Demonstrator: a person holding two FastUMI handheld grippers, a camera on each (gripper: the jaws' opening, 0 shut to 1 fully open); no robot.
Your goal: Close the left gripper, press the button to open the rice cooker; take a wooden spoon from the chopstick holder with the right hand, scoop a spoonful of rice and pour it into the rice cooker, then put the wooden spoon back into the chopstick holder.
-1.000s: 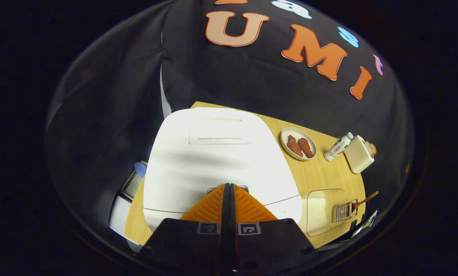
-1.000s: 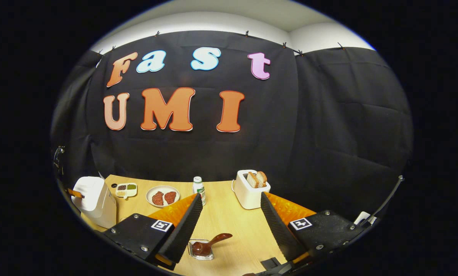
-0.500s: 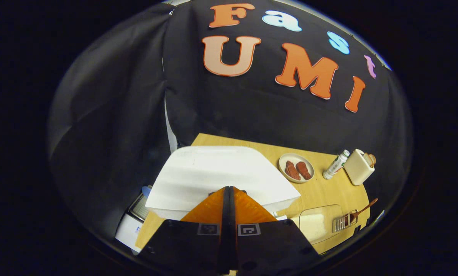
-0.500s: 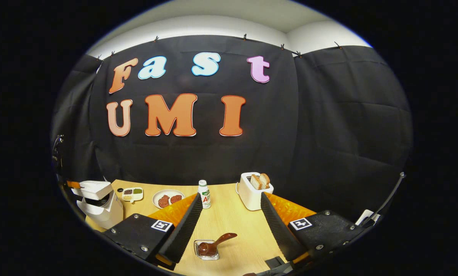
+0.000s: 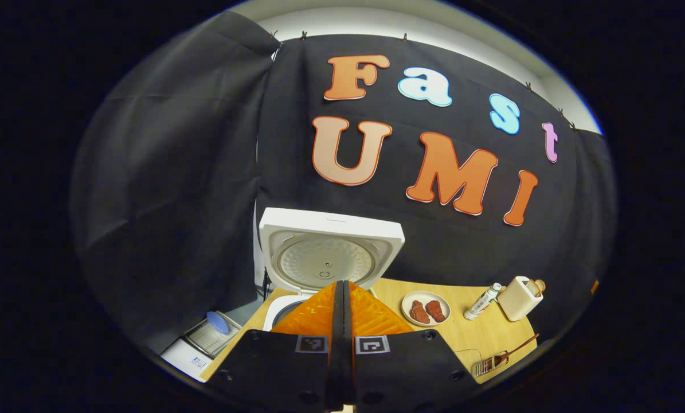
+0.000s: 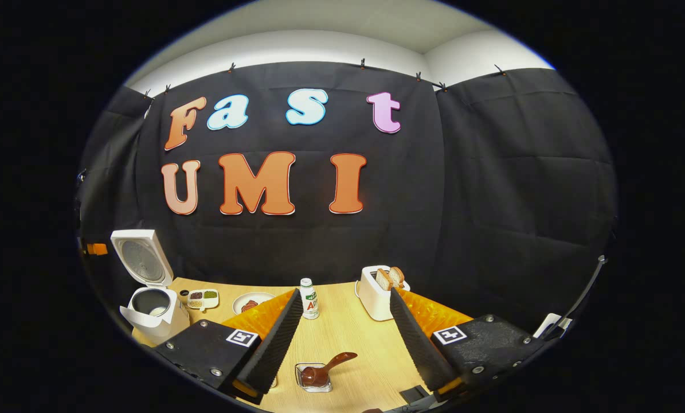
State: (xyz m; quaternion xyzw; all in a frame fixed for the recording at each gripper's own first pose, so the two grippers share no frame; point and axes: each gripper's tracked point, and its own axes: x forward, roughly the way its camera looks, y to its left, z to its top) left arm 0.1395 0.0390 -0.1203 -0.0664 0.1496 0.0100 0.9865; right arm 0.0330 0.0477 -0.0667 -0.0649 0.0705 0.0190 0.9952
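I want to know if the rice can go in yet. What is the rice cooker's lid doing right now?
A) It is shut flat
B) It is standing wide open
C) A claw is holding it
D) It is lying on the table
B: the rice cooker has its lid tipped up and back, so the inner pot shows, with no claw touching it.

My shut left gripper [image 5: 342,287] hides most of the rice cooker [image 5: 319,264] pot & front. In right gripper view, my finger [image 6: 276,338] covers part of the meat plate [image 6: 249,303]; bottle [image 6: 308,298] label too small to read. Chopstick holder [image 5: 489,366] cut by edge in left gripper view.
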